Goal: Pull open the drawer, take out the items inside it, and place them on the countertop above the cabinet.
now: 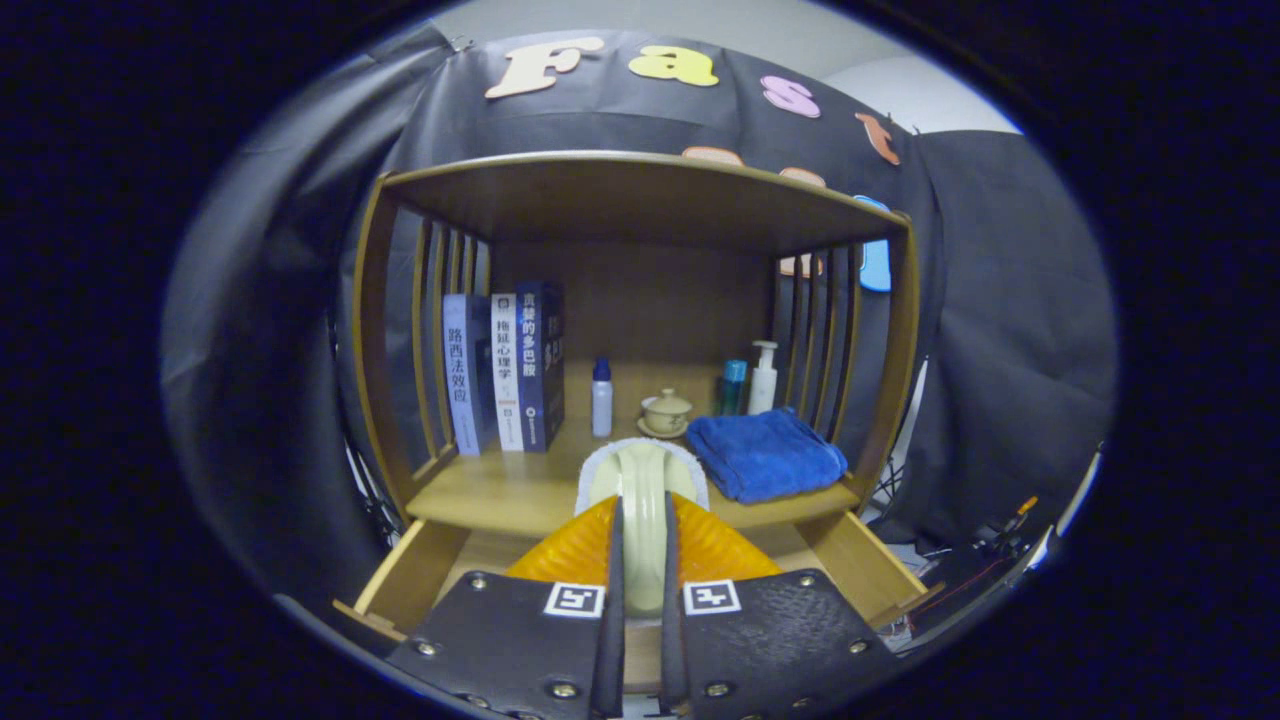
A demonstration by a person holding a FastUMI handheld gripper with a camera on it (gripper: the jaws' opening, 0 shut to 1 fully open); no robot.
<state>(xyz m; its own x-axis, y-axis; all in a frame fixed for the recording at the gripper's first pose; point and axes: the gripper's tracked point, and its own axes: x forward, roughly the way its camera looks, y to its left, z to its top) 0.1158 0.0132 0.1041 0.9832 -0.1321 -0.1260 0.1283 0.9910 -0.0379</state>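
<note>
A pale-handled brush (641,500) is clamped between the fingers (640,610) at lower centre, above the open drawer (420,575); 3 books (505,370) are seen at centre left

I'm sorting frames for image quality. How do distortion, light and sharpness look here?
Gripper view: strong fisheye bending, so the shelf unit bows outward. Light is dim and even, with no harsh glare. The books and blue towel look fairly sharp. The hand-held gripper, shut on a pale handle of an orange-bodied item, looks softer up close. The open drawer lies in shade.
</note>
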